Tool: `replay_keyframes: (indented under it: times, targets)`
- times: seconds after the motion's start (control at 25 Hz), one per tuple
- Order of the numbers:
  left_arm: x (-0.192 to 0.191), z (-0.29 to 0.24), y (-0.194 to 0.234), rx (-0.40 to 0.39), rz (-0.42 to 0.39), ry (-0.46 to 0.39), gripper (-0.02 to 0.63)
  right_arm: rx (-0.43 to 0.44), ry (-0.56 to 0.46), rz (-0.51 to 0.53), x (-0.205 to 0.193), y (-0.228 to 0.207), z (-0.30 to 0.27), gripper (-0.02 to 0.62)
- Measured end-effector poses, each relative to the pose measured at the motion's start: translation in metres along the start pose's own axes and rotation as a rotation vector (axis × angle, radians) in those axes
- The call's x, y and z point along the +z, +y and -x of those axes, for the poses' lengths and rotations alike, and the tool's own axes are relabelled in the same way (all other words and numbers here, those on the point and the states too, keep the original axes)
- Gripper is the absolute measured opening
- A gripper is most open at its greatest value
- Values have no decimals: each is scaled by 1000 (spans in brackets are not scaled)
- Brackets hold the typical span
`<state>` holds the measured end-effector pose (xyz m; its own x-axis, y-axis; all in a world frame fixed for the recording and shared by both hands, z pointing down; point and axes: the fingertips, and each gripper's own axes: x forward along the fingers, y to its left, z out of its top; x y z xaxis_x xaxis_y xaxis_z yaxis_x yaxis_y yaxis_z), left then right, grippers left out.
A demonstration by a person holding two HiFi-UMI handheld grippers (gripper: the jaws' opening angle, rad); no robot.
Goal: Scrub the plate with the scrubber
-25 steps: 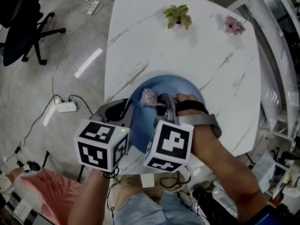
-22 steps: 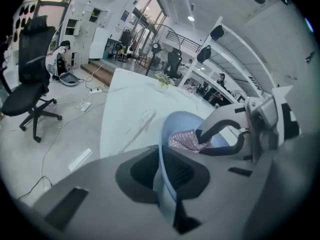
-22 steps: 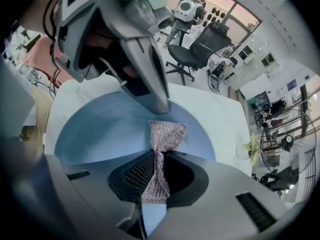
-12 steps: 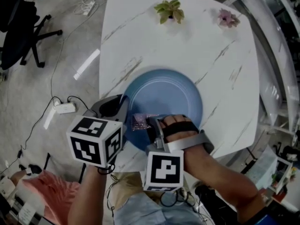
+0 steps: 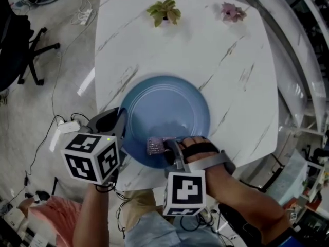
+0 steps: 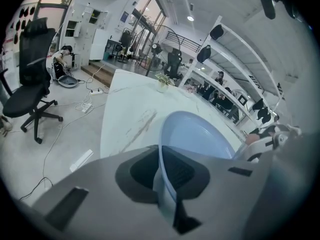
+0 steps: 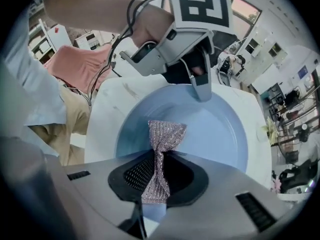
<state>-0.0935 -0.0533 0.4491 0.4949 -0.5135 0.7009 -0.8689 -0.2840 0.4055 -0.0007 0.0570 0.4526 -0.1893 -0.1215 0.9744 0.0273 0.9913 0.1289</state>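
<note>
A round blue plate [image 5: 167, 112] lies on the white marble table [image 5: 205, 45], near its front edge. My left gripper [image 5: 119, 128] is shut on the plate's left rim [image 6: 167, 174], which runs edge-on between its jaws. The right gripper [image 5: 167, 149] is shut on a pinkish woven scrubber [image 5: 156, 146], pinched at its middle [image 7: 159, 164]. The scrubber's free end [image 7: 167, 132] rests on the plate's near inner surface [image 7: 210, 129]. In the right gripper view the left gripper [image 7: 200, 86] shows across the plate at its far rim.
Two small potted plants [image 5: 163, 12] [image 5: 231, 12] stand at the table's far edge. A black office chair [image 5: 20, 45] and cables with a power strip [image 5: 67, 126] are on the floor to the left. Shelving [image 5: 303, 76] runs along the right.
The right gripper has drawn the scrubber from the plate's middle toward its near rim. The left gripper has kept its hold on the rim.
</note>
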Motion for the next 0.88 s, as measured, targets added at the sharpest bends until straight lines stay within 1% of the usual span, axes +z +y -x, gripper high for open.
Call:
replay_keyframes:
  times: [0.12,0.28,0.4,0.68,0.88]
  targets:
    - [0,0,0,-2,-1,1,21,12,20,-48,-13,-3,1,74]
    - [0,-1,-1,-2,-3,-1,21,-15,64,-131,-38,-19,2,74]
    - [0,-1,-2,-2,-8,-1,21,-27,81,-184,-50,-34,1,74]
    - [0,-2,-3,-6,-7,2,21,-80,107,-251,-60,-73,-3,74]
    - [0,-1,-3,-8,-6,4,23,-127,120,-261,-57,-106,-8,75]
